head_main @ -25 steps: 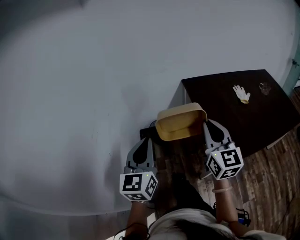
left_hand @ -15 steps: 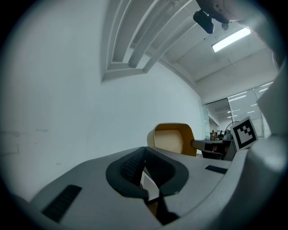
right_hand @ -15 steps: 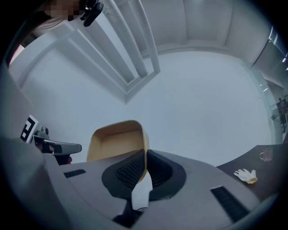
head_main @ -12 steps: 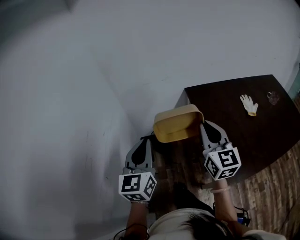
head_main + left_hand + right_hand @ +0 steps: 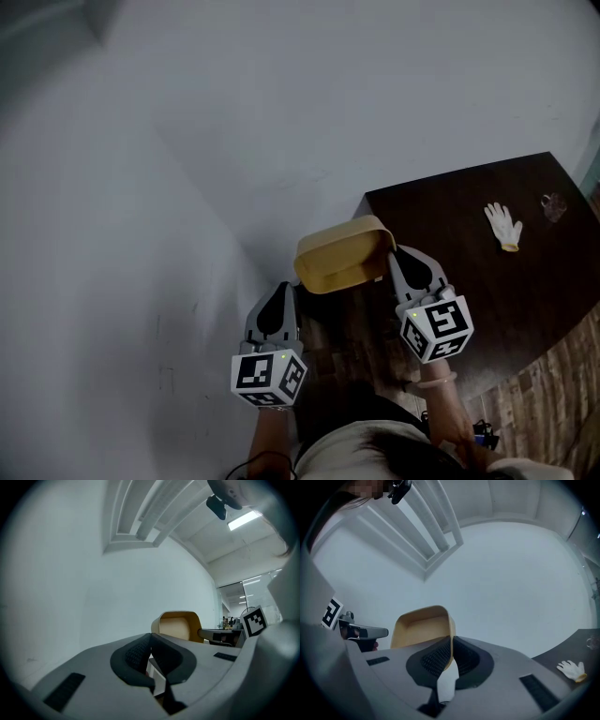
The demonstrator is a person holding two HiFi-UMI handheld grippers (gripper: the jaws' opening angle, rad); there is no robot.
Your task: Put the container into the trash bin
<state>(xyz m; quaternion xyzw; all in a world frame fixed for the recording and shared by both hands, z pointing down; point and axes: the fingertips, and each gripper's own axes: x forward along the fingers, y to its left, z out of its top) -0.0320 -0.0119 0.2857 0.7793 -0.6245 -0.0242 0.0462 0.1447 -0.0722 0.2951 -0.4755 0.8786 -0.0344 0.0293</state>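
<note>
Container [image 5: 342, 255] is hanging in the air, tipped on its side, with its open side facing the left gripper [image 5: 280, 292]. The right gripper [image 5: 393, 255] is holding it: in the right gripper view the two jaws are pressing on the thin right wall of the container [image 5: 423, 626], one pad inside and one outside. The left gripper is staying just beside the container, lower and to the left, not touching it. In the left gripper view its jaws are standing together at the tips, with nothing between them, and the container [image 5: 178, 626] is showing beyond them.

Both grippers are pointing toward a plain pale wall [image 5: 234, 122]. A dark table [image 5: 450, 234] is standing to the right of the container, with its left corner close to it. A white glove [image 5: 503, 225] is lying on the table toward its right corner, and a small clear thing [image 5: 553, 204] is lying just beyond the glove, nearer that corner. Wooden floor [image 5: 548, 394] is showing under the table's near edge.
</note>
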